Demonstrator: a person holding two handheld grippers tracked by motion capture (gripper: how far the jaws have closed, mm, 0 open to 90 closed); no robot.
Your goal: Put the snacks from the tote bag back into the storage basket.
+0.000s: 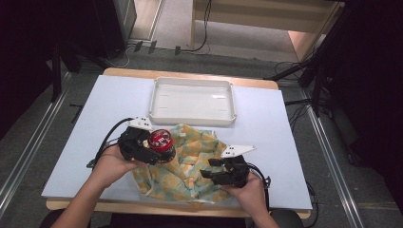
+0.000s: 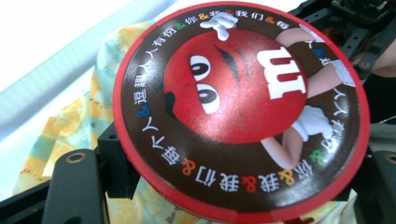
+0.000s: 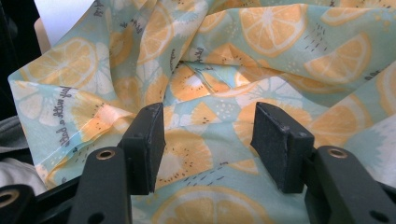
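From the high view the left tool [image 1: 159, 153] grips the round candy tin [image 1: 160, 141] above the cloth's [image 1: 190, 164] near-left part, probably bound for the white tray [image 1: 192, 114] beyond; its own view hides the tin's body, while the right tool [image 3: 208, 140] hangs open over the cloth, holding nothing.

We see a pale blue surface [image 1: 119, 99] with a wooden edge along its far side. A white tray [image 1: 192, 115] lies on it toward the far edge. A crumpled citrus-print cloth [image 1: 195, 166] lies on it nearer the person, just in front of the tray.
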